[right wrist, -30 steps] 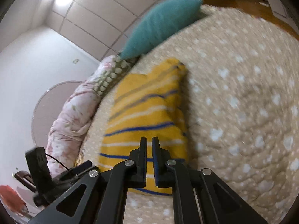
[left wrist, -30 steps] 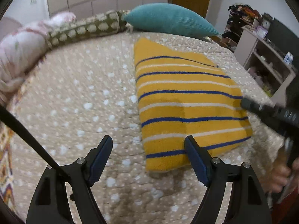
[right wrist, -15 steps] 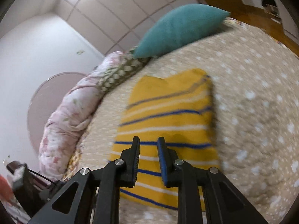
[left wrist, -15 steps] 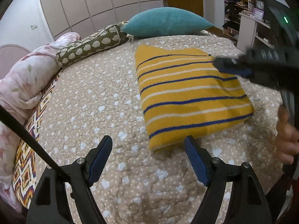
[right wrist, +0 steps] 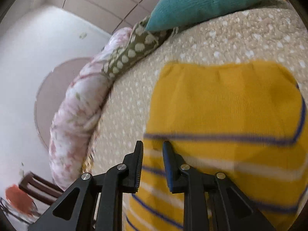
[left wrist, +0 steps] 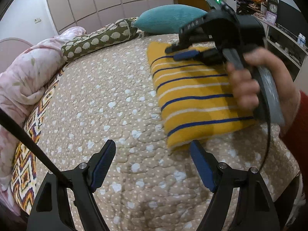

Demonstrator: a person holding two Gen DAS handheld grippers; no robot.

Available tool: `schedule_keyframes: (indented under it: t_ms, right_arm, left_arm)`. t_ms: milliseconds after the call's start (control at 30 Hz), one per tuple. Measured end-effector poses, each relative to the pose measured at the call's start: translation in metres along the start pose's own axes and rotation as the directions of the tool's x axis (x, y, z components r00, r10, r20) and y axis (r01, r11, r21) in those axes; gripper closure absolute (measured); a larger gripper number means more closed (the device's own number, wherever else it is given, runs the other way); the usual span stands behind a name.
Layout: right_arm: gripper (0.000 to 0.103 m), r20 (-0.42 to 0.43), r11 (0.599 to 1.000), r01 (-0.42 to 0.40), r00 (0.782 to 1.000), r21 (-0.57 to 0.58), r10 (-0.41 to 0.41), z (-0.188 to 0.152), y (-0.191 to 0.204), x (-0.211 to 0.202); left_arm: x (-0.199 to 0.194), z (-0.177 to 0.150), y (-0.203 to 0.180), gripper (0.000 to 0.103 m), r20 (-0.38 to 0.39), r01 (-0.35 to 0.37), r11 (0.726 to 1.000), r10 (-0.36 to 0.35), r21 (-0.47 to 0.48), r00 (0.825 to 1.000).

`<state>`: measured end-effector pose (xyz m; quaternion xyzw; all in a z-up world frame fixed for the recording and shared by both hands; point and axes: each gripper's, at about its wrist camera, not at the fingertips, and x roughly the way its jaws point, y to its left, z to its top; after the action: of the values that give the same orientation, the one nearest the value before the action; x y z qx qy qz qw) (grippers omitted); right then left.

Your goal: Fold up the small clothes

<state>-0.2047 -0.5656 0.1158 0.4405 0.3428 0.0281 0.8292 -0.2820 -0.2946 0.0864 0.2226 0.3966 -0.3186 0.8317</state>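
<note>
Only the left wrist view shows the hand [left wrist: 258,82] carrying the right claw [left wrist: 173,53] above the folded sweater [left wrist: 194,100], a yellow knit with blue stripes on the dotted quilted bed [left wrist: 107,100]. Its jaws have just been opening, nothing between them. The left claw [left wrist: 152,154] gapes empty.

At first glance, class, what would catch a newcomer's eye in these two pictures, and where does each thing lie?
The folded yellow striped garment stands out, lying flat on the spotted beige bedspread. Above its far end hovers the right gripper, jaws slightly apart and empty, held by a hand. A teal pillow rests at the head of the bed.
</note>
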Motion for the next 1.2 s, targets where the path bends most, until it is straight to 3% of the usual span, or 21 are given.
schedule_keyframes:
  t_ms: [167,300,333,533,700,767,867,967,1033,1100,1200]
  right_arm:
    - [0.080,0.002,0.997,0.038,0.999,0.074,-0.038,0.037,-0.013,0.022]
    - [0.077,0.025,0.980,0.127,0.991,0.153,-0.133,0.063,-0.037,0.026]
    - [0.073,0.037,0.974,0.139,0.988,0.179,-0.148,0.068,-0.044,0.023]
    - [0.070,0.145,0.931,0.198,0.957,0.307,-0.251,0.082,-0.085,-0.031]
    - [0.067,0.246,0.974,0.028,0.966,0.225,-0.084,0.057,-0.066,-0.090]
    - [0.067,0.235,0.989,-0.017,0.972,0.145,-0.018,0.034,-0.052,-0.103]
    - [0.067,0.196,0.996,-0.036,0.980,0.077,0.020,-0.002,-0.045,-0.110]
    - [0.067,0.181,0.996,0.013,0.983,0.085,-0.028,-0.030,-0.067,-0.114]
    - [0.068,0.213,0.987,0.006,0.976,0.163,-0.041,-0.038,-0.097,-0.128]
    - [0.063,0.254,0.965,0.096,0.954,0.245,-0.159,-0.044,-0.116,-0.149]
    - [0.063,0.322,0.957,0.040,0.937,0.289,-0.136,-0.063,-0.126,-0.188]
  left_arm:
    - [0.008,0.002,0.009,0.025,-0.013,0.020,0.999,-0.021,-0.026,1.000]
    - [0.010,0.002,0.014,0.025,-0.019,0.024,0.999,-0.025,-0.040,1.000]
    - [0.010,0.002,0.016,0.025,-0.019,0.023,0.999,-0.023,-0.043,1.000]
    - [0.012,0.002,0.027,0.025,-0.023,0.023,0.996,-0.025,-0.092,0.999]
    - [0.011,-0.001,0.025,0.025,-0.022,0.013,0.995,-0.015,-0.099,1.000]
    - [0.010,-0.004,0.023,0.025,-0.026,0.017,0.994,-0.020,-0.105,0.999]
    - [0.005,-0.010,0.019,0.025,-0.031,0.020,0.994,-0.024,-0.111,0.999]
    - [-0.003,-0.016,0.018,0.025,-0.023,0.013,0.993,-0.015,-0.113,1.000]
    - [-0.013,-0.020,0.018,0.025,-0.002,0.004,0.993,-0.005,-0.117,1.000]
    - [-0.025,-0.023,0.018,0.025,0.033,-0.002,0.992,0.006,-0.123,0.999]
    - [-0.046,-0.029,0.016,0.023,0.127,-0.040,0.992,0.056,-0.124,0.990]
